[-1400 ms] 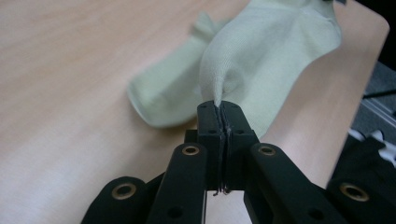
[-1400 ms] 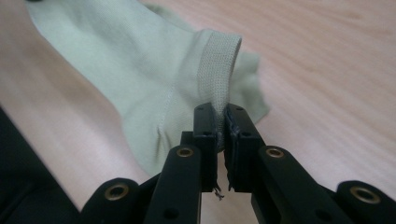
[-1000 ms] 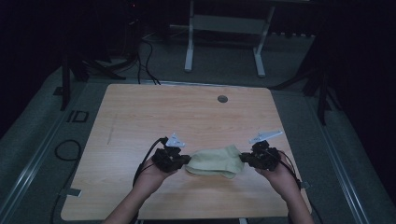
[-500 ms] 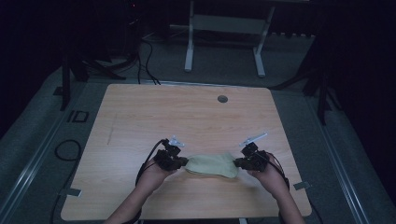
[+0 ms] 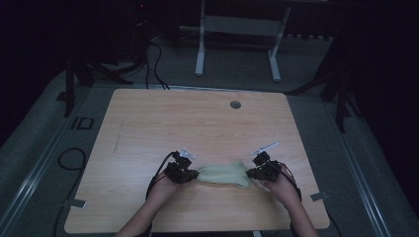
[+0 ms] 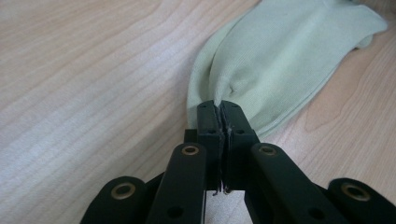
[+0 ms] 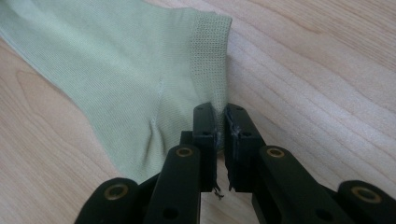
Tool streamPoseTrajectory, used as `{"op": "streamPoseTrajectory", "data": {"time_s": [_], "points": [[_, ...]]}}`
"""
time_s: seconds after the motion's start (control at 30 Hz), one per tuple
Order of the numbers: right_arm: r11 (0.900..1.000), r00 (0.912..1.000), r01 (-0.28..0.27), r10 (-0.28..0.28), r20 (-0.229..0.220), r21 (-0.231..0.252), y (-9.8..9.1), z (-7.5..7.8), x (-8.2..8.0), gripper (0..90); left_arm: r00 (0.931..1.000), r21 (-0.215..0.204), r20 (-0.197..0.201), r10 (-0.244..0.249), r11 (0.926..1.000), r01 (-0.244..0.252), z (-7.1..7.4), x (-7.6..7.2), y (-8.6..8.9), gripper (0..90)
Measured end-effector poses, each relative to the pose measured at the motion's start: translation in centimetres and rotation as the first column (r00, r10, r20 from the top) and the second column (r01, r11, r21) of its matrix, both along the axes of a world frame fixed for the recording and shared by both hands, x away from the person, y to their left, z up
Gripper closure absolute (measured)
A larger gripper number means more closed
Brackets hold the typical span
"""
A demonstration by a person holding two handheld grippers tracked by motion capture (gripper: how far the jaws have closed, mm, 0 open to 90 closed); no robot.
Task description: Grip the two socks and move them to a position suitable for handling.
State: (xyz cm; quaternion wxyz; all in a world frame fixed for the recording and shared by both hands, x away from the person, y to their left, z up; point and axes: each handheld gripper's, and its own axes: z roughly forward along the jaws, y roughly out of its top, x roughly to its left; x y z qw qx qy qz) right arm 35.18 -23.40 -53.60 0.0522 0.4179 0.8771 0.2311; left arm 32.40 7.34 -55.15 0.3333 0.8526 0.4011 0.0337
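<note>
Both grippers, left (image 5: 193, 174) and right (image 5: 251, 173), pinch opposite ends of the pale green sock (image 5: 223, 174), stretched at the table's (image 5: 148, 123) six o'clock edge; probably laid down, release remaining.

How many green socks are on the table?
1. The pale green sock lies near the front of the wooden table, stretched between the left gripper and right gripper; another layer could be hidden.
</note>
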Motion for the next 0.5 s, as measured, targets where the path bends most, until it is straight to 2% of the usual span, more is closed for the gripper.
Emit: {"op": "streamPoseTrajectory", "data": {"time_s": [0.07, 0.1, 0.17, 0.2, 0.27, 0.37, 0.47, 0.5], "points": [[1.0, 1.0, -0.003, 0.003, 0.002, -0.008, 0.1, 0.0, -0.1, 82.3, 1.0, -0.001, -0.002, -0.003, 1.0, 0.003, 0.1, -0.1, 0.0, 86.8], [0.9999, 1.0, -0.007, 0.007, 0.001, -0.012, 0.1, 0.1, -0.1, 78.7, 1.0, -0.001, 0.007, 0.0, 1.0, 0.0, 0.2, -0.1, 0.0, 84.9], [0.9995, 0.9999, -0.006, 0.007, 0.014, -0.032, 0.3, 0.4, -0.3, 74.2, 0.999, -0.003, 0.04, 0.017, 0.9999, -0.016, 0.8, -0.3, 0.1, 75.0], [0.9994, 0.9997, -0.012, 0.012, 0.022, -0.031, 0.3, 0.7, -0.4, 71.7, 0.9977, -0.003, 0.061, 0.031, 0.9995, -0.03, 1.2, -0.4, 0.2, 68.0], [0.9997, 0.9991, -0.019, 0.019, 0.038, -0.013, 0.3, 1.5, -0.8, 70.2, 0.9918, -0.022, 0.11, 0.065, 0.9978, -0.063, 2.1, -0.6, 0.3, 60.2], [0.9995, 0.9977, -0.022, 0.021, 0.064, 0.021, 0.5, 2.5, -1.4, 69.3, 0.9844, -0.057, 0.165, 0.061, 0.997, -0.052, 3.1, -1.0, 0.2, 61.6], [0.9983, 0.9966, -0.036, 0.032, 0.076, 0.046, 0.9, 2.8, -2.2, 72.3, 0.989, -0.055, 0.148, 0.0, 0.9984, 0.009, 3.3, -1.5, -0.9, 78.2], [0.9979, 0.9964, -0.04, 0.036, 0.076, 0.051, 1.1, 2.7, -2.5, 73.3, 0.9902, -0.037, 0.139, -0.02, 0.999, 0.025, 3.0, -1.6, -1.4, 82.8]]}}
